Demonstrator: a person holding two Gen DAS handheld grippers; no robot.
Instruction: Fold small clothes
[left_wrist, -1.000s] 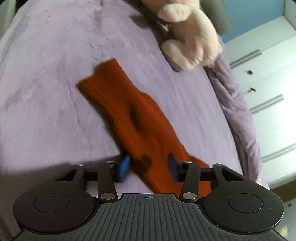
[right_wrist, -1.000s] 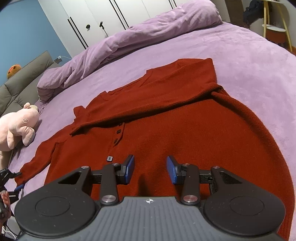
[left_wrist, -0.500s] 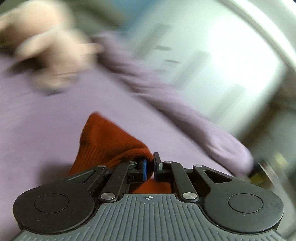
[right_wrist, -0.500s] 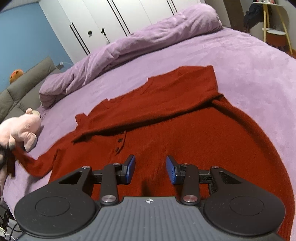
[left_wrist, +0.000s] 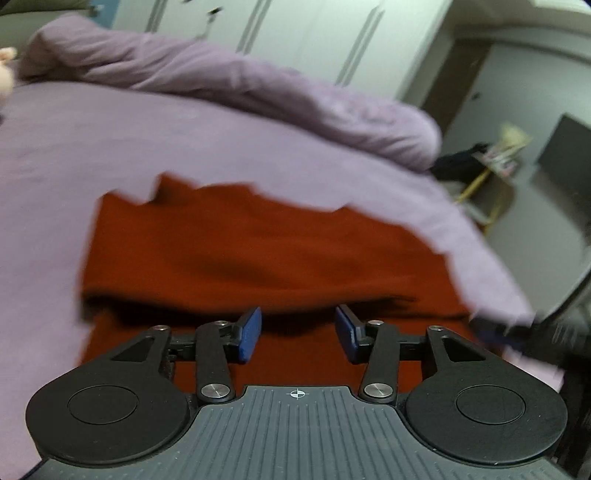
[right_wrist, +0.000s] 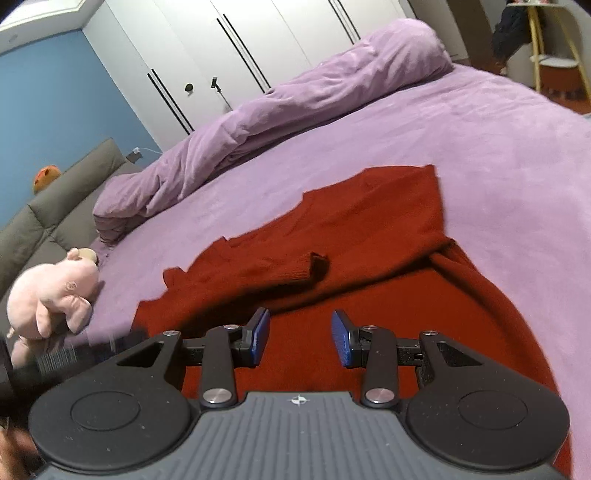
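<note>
I have the rust-red knitted sweater (right_wrist: 369, 295) lying flat on the lilac plush bed cover (right_wrist: 498, 140), just ahead of both tools and near the bed's close edge. As I judge it, the fold is only partly made: both sleeves lie across the chest, and the cuff (right_wrist: 314, 264) of the left one rests near the middle. The body itself is not yet doubled over, so that step is left.

On my left, the left tongs (left_wrist: 298, 334) have just been opening; they stand spread over the red knit with nothing between their blue pads. To the right, the right tongs (right_wrist: 301, 341) are likewise parted, hovering above the lower body of the sweater and pinching nothing.

The sweater's long axis runs away from me, hem nearest the tools, neckline pointing toward the rumpled lilac duvet (right_wrist: 295, 107) and white wardrobe doors (right_wrist: 221, 44). The folded sleeves lie crosswise to that axis. A pale pink plush pig (right_wrist: 55, 295) sits well apart on the left.
</note>
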